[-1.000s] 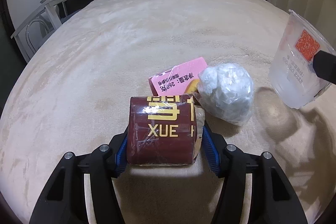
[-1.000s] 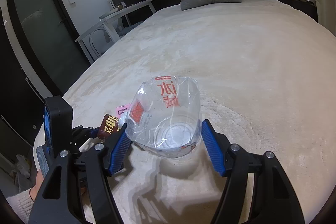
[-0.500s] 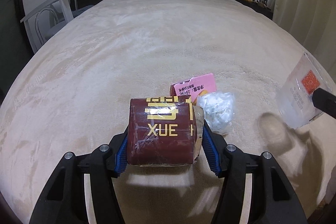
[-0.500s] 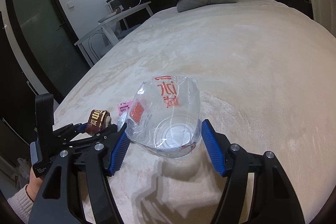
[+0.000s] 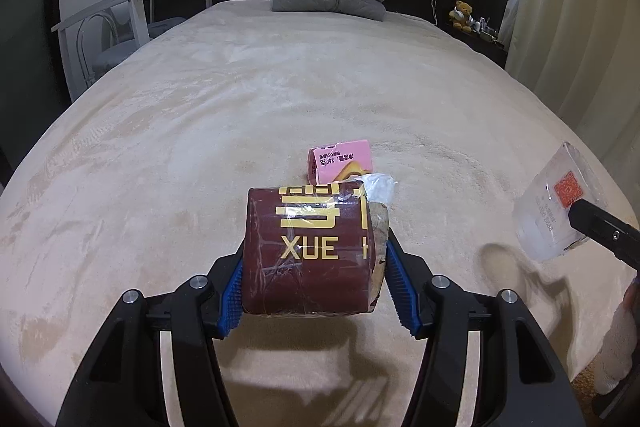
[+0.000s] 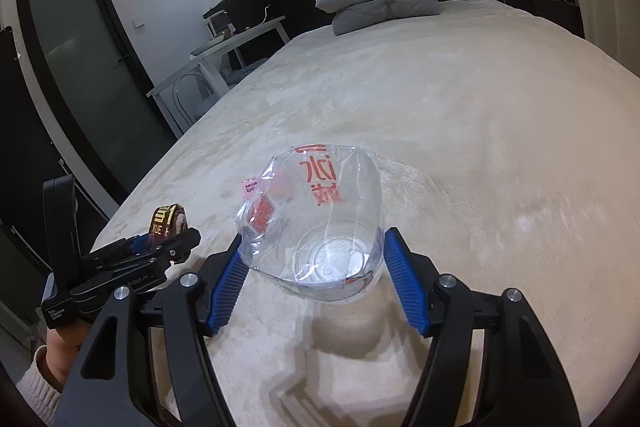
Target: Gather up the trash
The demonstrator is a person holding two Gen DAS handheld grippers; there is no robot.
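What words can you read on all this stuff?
"XUE": gold letters on the dark red wrapper.
Pink packet: small print, too blurred.
Clear plastic cup: red characters, seen backwards, unreadable.
Left gripper: tiny white label, unreadable.

Crumpled white bag mostly hidden

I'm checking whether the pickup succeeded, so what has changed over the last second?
Both grippers have lifted and pulled back from the beige bed. The pink packet and white crumpled bag look farther off. Unchanged: left gripper grips the dark red XUE-printed wrapper; right gripper grips the clear plastic cup.
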